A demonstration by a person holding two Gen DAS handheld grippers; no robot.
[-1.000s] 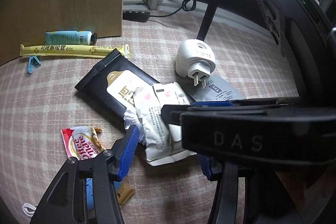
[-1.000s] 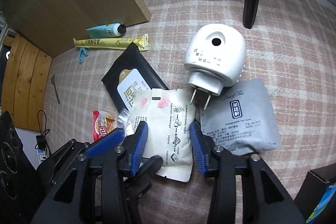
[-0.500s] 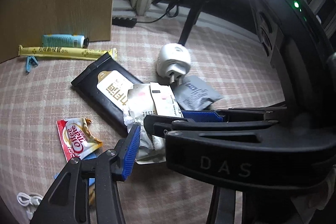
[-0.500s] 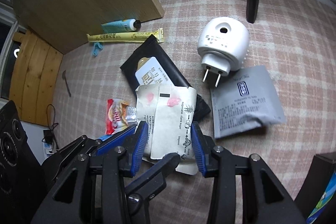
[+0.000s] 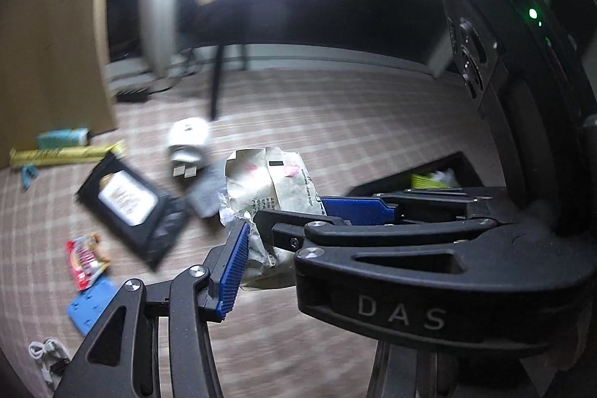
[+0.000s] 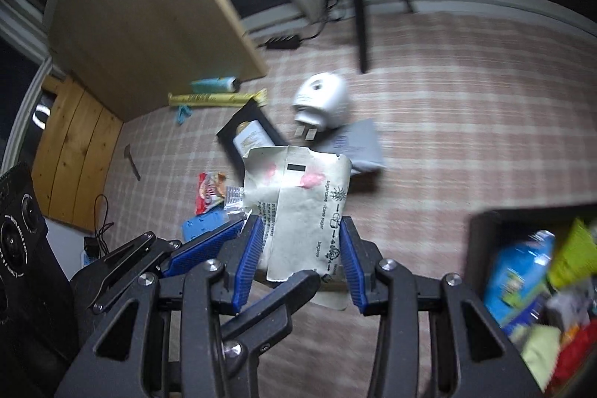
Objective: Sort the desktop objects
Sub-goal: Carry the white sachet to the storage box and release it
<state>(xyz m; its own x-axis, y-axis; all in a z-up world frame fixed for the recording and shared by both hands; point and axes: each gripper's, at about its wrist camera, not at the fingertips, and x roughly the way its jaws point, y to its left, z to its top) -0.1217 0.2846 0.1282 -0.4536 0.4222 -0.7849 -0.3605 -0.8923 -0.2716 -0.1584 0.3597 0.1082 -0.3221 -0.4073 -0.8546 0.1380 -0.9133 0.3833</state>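
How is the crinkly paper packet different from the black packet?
The cream paper packet is pale and crumpled; the black packet is dark with a pale label and looks smoother. The cream paper packet is held up between the blue pads of the right tool; the black packet lies on the checked cloth. Both are flat pouches.

Pink-checked tablecloth (image 6: 466, 137), cream packet (image 6: 298, 204), blue-padded tongs (image 6: 300, 260).
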